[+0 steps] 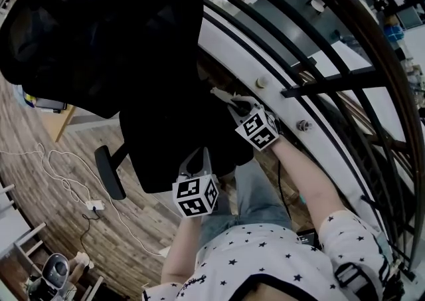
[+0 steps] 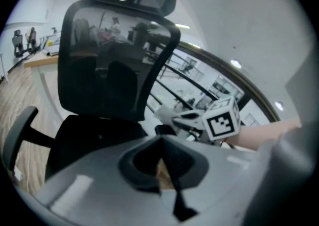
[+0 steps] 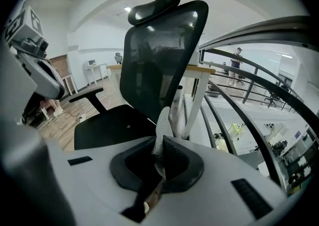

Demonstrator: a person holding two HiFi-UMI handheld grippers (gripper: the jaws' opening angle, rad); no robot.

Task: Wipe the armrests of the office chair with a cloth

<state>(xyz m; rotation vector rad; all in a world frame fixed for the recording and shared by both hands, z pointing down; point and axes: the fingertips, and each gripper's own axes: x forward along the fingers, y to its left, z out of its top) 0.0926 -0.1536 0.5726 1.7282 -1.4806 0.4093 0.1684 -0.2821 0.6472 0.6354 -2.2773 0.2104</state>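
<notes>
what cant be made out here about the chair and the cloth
- Railing-side armrest: head view, lost against the dark seat beside the right hand-held gripper.
- Cloth: right gripper view, only a strip shows above the shut jaws; the gripper's body hides the rest.
- Chair base: head view, hidden under the seat.

Colours from my end: black mesh office chair (image 1: 159, 94) upper left, pale grey cloth (image 3: 162, 125) mid-frame, my white shirt with black stars (image 1: 265, 260) at the bottom, brown wood-grain floor (image 1: 40, 180) lower left.
</notes>
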